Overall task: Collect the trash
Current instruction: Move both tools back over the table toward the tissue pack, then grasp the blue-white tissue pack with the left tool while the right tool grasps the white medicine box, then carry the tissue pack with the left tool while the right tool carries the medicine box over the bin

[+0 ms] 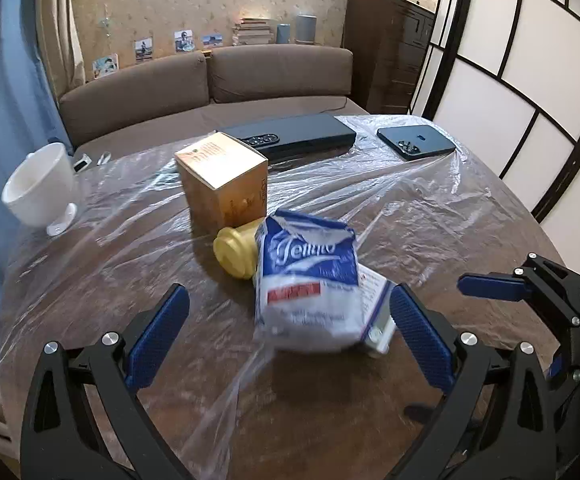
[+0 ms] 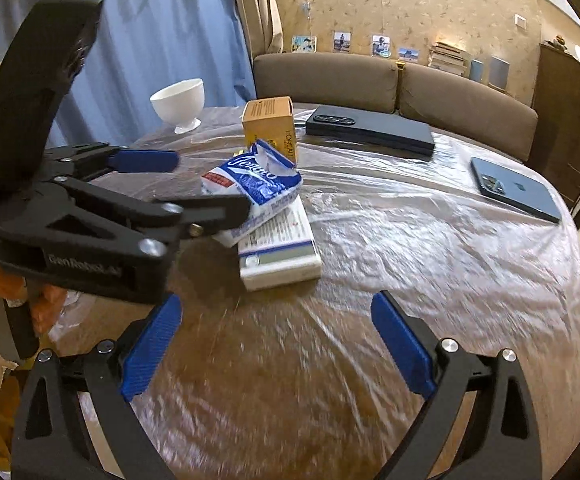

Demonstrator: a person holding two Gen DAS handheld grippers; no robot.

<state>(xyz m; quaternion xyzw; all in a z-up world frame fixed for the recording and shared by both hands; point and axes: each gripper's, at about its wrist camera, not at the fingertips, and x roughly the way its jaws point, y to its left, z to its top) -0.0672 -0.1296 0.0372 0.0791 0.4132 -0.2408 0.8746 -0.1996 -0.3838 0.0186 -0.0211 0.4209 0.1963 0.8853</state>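
A torn blue-and-white packet (image 1: 306,288) (image 2: 258,178) lies on a flat white box (image 1: 376,312) (image 2: 280,256) in the middle of the plastic-covered table (image 2: 430,280). A yellow cap (image 1: 236,252) sits just behind the packet. My left gripper (image 1: 290,320) (image 2: 210,184) is open, its pads on either side of the packet and apart from it. My right gripper (image 2: 278,320) is open above bare table, short of the white box, with nothing between its pads. In the left wrist view, one of the right gripper's fingers (image 1: 490,287) shows at the right.
A tan carton (image 1: 222,184) (image 2: 270,124) stands behind the packet. A white bowl (image 1: 40,188) (image 2: 178,100) is at the far left edge. At the back lie a long black case (image 1: 294,136) (image 2: 370,130) and a dark phone (image 1: 416,142) (image 2: 514,190). A brown sofa (image 1: 210,80) is beyond.
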